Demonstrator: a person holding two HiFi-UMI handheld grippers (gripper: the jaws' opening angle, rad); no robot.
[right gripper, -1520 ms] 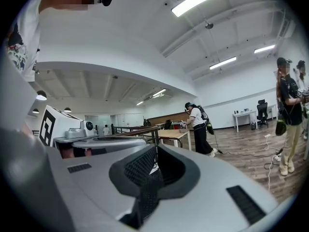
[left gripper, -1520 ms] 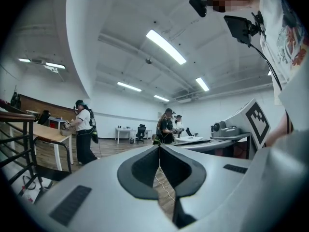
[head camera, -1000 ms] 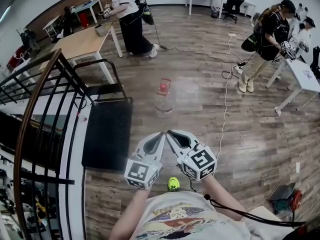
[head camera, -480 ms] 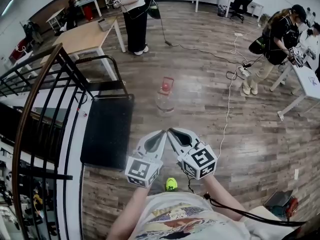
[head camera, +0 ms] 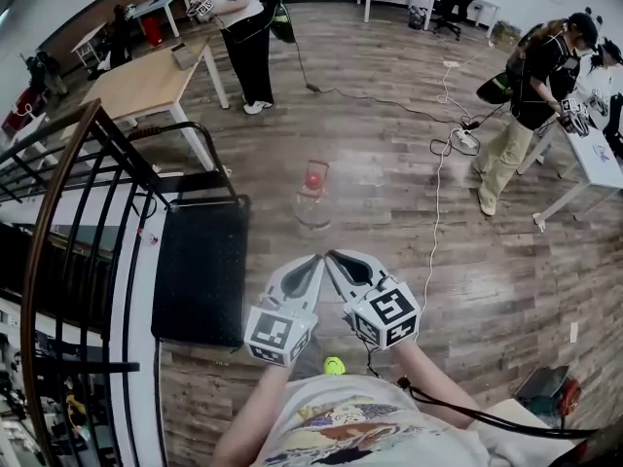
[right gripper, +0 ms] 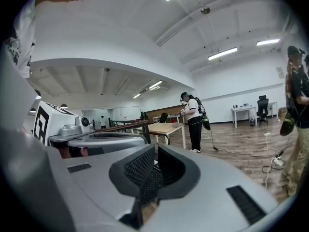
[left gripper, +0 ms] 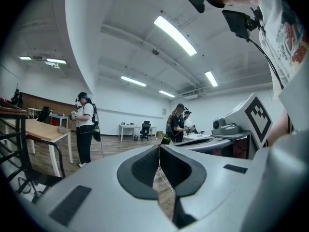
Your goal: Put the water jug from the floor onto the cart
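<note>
A clear water jug (head camera: 313, 199) with a red cap and red handle stands on the wooden floor ahead of me. The black flat cart (head camera: 200, 266) with its curved push handle lies to the jug's left. My left gripper (head camera: 317, 261) and right gripper (head camera: 329, 259) are held side by side, tips almost touching, a short way short of the jug. Both are shut with nothing between the jaws, as the left gripper view (left gripper: 159, 148) and right gripper view (right gripper: 155, 149) show. The jug is hidden behind the jaws in both gripper views.
A black stair railing (head camera: 68, 212) runs along the left. A wooden table (head camera: 146, 76) stands behind the cart with a person (head camera: 238, 27) next to it. A white cable (head camera: 436, 202) trails over the floor at right, near another person (head camera: 531, 95) and a white desk (head camera: 594, 154).
I have moved forward: the jug and cart sit closer to the grippers than before. Both grippers stay shut and side by side.
</note>
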